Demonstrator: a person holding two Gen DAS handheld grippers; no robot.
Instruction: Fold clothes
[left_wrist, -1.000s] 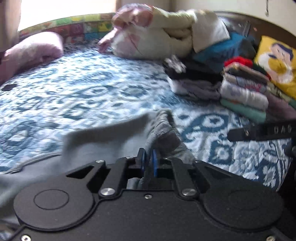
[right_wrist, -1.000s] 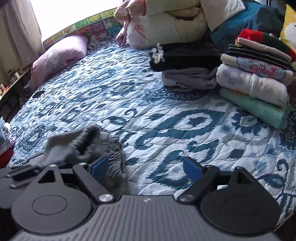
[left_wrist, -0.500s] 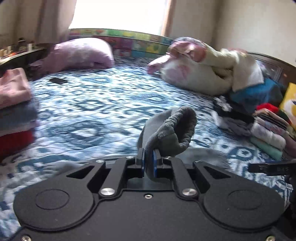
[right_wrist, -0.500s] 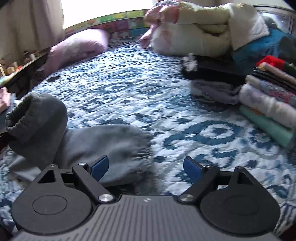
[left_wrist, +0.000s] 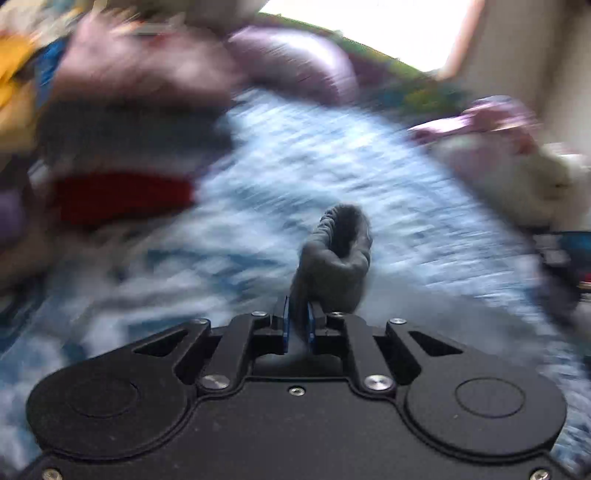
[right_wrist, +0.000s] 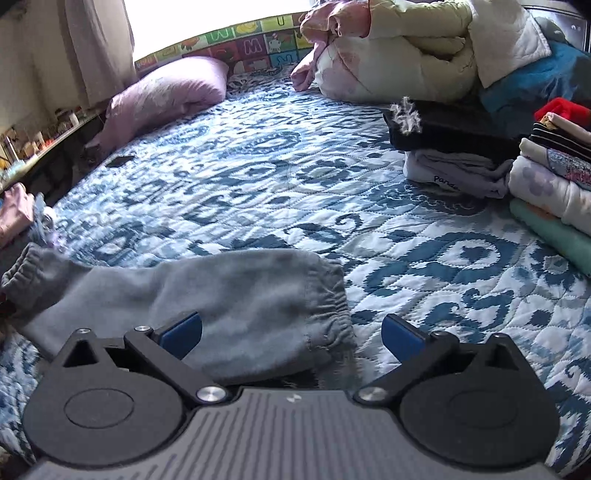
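Grey sweatpants (right_wrist: 221, 295) lie across the near part of the bed, and we see them best from the right wrist: one gathered, elasticated end sits just ahead of our right gripper (right_wrist: 291, 334), the other cuff trails off to the left edge of the view. In the left wrist view a bunched, ribbed end of the same grey cloth (left_wrist: 338, 254) stands up out of our left gripper (left_wrist: 298, 325), whose blue pads are pressed together on it. The right gripper's jaws stand wide apart, one pad over the fabric and one over the quilt, holding nothing.

We judge the cloth to be soft, thick fleece, light and limp: it will sag and drag wherever it is unsupported, and it should not slip much between the pads. The elastic hems are the firmest places to pinch, so the gathered edge before the right gripper looks like a sound hold to us. A grip on one layer only could let the other slide off.

Around the garment spreads the blue patterned quilt (right_wrist: 280, 192). Well apart to the right stand two stacks of folded clothes (right_wrist: 546, 184), behind them a heap of bedding (right_wrist: 399, 62), and a pink pillow (right_wrist: 166, 88) lies at the far left. The left wrist picture is heavily smeared, so we can tell little else from it.
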